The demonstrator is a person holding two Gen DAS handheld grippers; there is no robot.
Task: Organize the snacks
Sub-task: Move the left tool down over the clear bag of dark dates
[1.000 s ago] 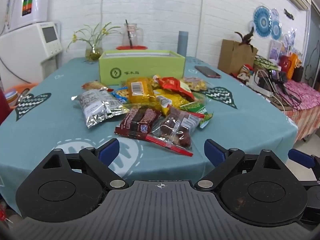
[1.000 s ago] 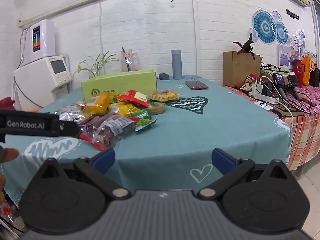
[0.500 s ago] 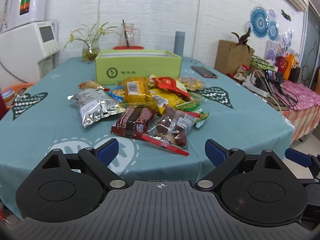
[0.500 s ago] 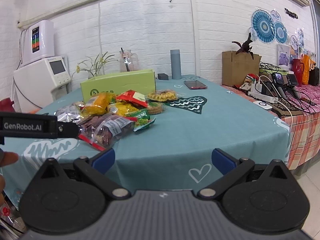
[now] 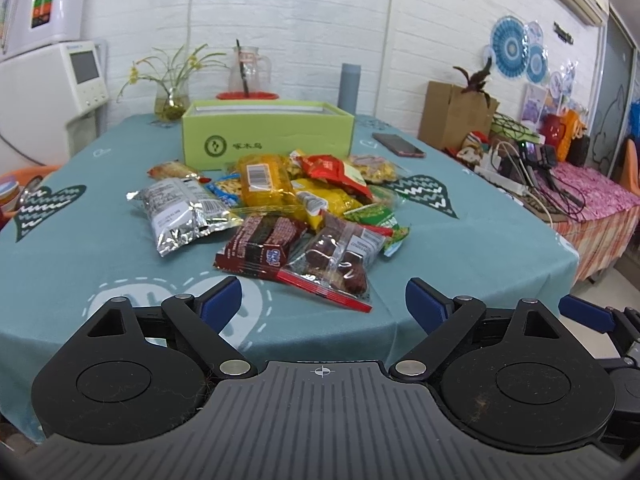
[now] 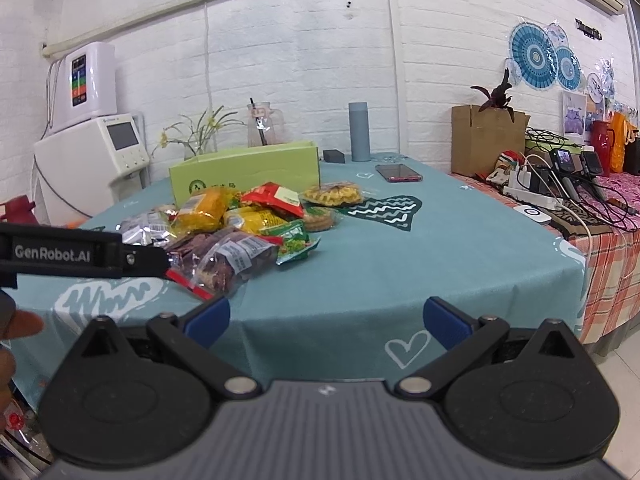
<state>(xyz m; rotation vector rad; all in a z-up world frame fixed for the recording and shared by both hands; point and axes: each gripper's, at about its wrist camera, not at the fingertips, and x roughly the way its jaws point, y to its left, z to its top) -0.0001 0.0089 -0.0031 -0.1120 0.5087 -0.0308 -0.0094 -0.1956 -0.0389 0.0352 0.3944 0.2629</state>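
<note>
A pile of snack packets (image 5: 280, 208) lies on the teal tablecloth in front of an open green box (image 5: 268, 136). Nearest me are a clear bag of red dates (image 5: 340, 260), a dark red packet (image 5: 260, 246) and a silver foil bag (image 5: 176, 212). My left gripper (image 5: 324, 300) is open and empty, just short of the date bag. My right gripper (image 6: 326, 320) is open and empty at the table's front edge, right of the pile (image 6: 240, 224). The green box (image 6: 244, 172) stands behind the pile.
A phone (image 5: 398, 145), a grey bottle (image 5: 349, 86), a glass jug (image 5: 248, 70) and a flower vase (image 5: 172, 100) stand at the back. A cluttered side table (image 6: 560, 192) with cables is to the right. The left gripper's body (image 6: 68, 254) crosses the right wrist view.
My left gripper has moved slightly nearer the pile. The right gripper has hardly moved. Both stay open.
</note>
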